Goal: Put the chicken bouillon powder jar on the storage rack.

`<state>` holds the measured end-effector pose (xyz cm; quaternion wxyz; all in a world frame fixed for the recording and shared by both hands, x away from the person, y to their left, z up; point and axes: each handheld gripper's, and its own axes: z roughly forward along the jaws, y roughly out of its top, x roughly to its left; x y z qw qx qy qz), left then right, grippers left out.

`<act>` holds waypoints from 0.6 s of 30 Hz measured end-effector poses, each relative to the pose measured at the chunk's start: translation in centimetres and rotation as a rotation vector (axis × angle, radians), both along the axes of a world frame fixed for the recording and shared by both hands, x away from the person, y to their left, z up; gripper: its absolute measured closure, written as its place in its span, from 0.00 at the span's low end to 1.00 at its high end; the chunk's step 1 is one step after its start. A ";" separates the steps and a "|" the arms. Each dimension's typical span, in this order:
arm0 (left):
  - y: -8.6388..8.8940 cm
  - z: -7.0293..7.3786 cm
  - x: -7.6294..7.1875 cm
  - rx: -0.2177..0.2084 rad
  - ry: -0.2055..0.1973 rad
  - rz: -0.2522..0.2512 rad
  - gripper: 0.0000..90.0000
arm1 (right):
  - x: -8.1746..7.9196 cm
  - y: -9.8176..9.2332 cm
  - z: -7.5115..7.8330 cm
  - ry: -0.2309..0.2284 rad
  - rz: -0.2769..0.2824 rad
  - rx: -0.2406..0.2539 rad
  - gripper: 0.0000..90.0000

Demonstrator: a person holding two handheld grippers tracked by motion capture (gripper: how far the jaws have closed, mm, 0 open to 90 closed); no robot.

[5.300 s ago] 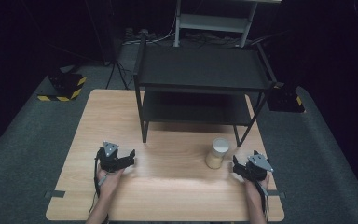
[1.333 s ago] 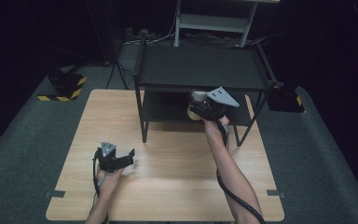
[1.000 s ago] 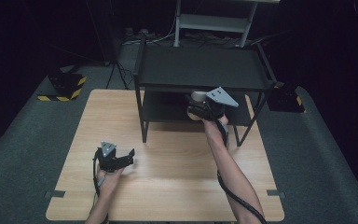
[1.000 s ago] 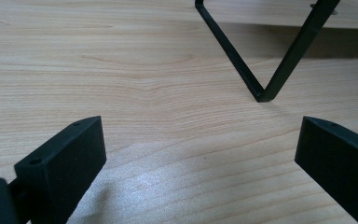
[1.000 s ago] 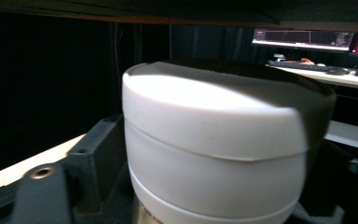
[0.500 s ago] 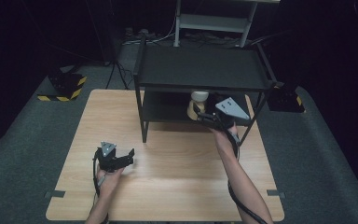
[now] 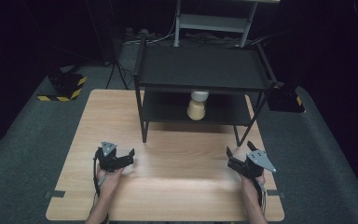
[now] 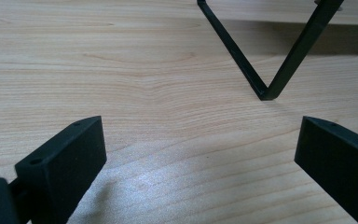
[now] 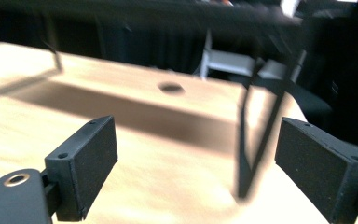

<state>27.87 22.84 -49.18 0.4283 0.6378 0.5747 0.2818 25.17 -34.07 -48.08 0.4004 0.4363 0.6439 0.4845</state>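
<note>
A small jar (image 7: 197,105) stands on the lower shelf of the black metal rack (image 7: 200,70) at the far side of the wooden table (image 7: 168,196), roughly in the middle of that shelf and well back under the top one. It has a pale lid and a yellowish-tan body; what fills it I can't make out from here, perhaps a powder or grain. Tucked in there, it looks put away rather than waiting to be handled.

Both hands rest at the near side of the table, well apart from the jar. The left gripper (image 7: 121,159) sits near left, its jaws spread wide with nothing between them; its own view shows bare wood grain and one foot of the rack (image 8: 264,93) just ahead. The right gripper (image 7: 237,164) sits near right, jaws likewise parted and empty; its own view is blurred, though a rack leg (image 9: 254,135) can be told against the tabletop.

With both tools released and drawn back to the near edge, I would judge this a resting pose.
</note>
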 end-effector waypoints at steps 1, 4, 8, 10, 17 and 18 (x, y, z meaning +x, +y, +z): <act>0.0 0.0 0.0 0.000 0.001 0.000 0.02 | -0.1 -0.4 -0.4 0.016 -0.014 0.001 0.14; 0.0 0.0 0.1 0.003 0.004 -0.002 0.02 | -0.1 -1.1 -1.3 0.056 -0.049 0.010 0.14; 0.0 0.0 0.1 0.003 0.004 -0.003 0.02 | -0.1 -1.5 -2.2 0.078 -0.076 0.033 0.14; 0.0 0.0 0.0 0.004 0.003 -0.003 0.02 | -0.2 -1.5 -2.7 0.101 -0.091 0.053 0.14; -0.2 0.0 -0.2 0.005 0.001 -0.001 0.02 | -0.7 -1.8 -3.0 0.090 -0.105 0.088 0.14; -0.2 0.0 -0.2 0.005 0.001 -0.001 0.02 | -0.7 -1.8 -3.0 0.090 -0.105 0.088 0.14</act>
